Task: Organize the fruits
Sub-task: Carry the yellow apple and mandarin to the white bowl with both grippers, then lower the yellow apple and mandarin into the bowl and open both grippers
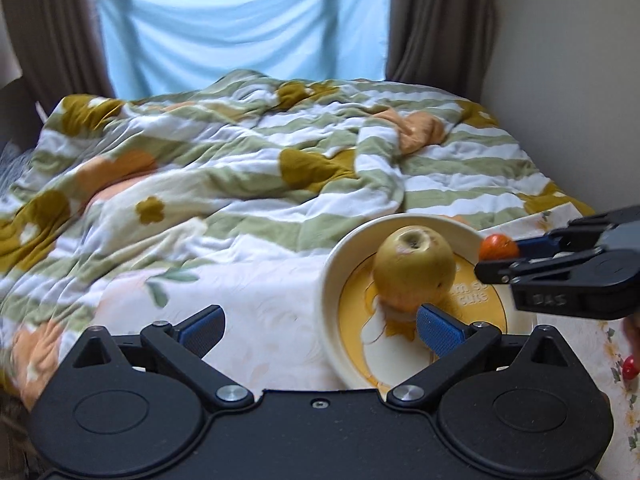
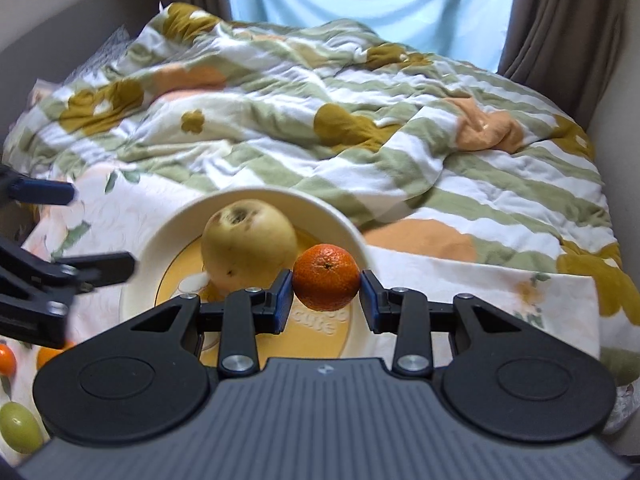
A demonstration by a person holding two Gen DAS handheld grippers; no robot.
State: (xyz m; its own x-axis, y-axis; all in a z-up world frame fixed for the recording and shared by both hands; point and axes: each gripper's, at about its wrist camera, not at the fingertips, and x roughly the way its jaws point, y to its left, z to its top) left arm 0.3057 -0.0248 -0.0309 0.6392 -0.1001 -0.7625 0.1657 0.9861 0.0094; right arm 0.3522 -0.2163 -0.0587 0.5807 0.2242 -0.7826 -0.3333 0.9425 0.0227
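Rumpled flowered quilt, pale blue window cloth, brown curtains, floral sheet

Rumpled striped floral quilt over a bed, 2 brown curtains — pale blue sheet across the window, daylight.

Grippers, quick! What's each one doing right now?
Left gripper: open, holding nothing.
Right gripper: shut on the tangerine, over the plate.

Pear on plate, left hand-held gripper spread empty, rumpled quilt
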